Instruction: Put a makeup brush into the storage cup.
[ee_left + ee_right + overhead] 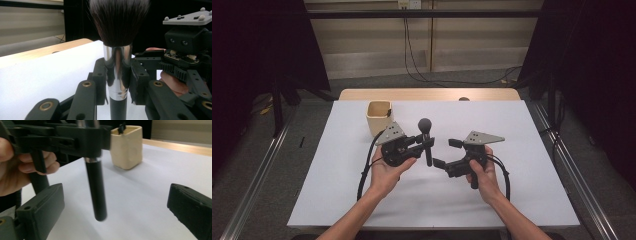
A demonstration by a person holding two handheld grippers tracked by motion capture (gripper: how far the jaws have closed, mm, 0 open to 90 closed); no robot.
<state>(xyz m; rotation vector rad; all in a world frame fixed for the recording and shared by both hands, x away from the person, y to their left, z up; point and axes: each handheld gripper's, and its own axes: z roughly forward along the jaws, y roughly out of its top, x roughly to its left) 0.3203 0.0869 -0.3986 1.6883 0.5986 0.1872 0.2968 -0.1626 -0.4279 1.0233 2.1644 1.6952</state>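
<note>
The left gripper (424, 141) is clamped on the upright makeup brush (426, 137) at its ferrule above mid-table, the right gripper (446, 152) gapes empty just right, and placement in the far-left cream cup (378, 117) remains, by appearance.

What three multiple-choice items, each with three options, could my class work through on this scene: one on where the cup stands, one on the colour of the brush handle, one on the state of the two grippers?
1. Where does the beige cup stand on the white table?
A. at the far side, left of the middle
B. at the near right corner
C. between the two grippers

2. What colour is the handle of the makeup brush?
A. red
B. black
C. white

3. How do the grippers stand?
A. both open
B. both shut on the brush
C. the left gripper shut on the brush, the right gripper open

Key: 1 A, the high view shows the cup behind the left gripper. 2 B, black below a silver ferrule. 3 C, the left jaws clamp the ferrule; the right jaws stand wide apart.
</note>
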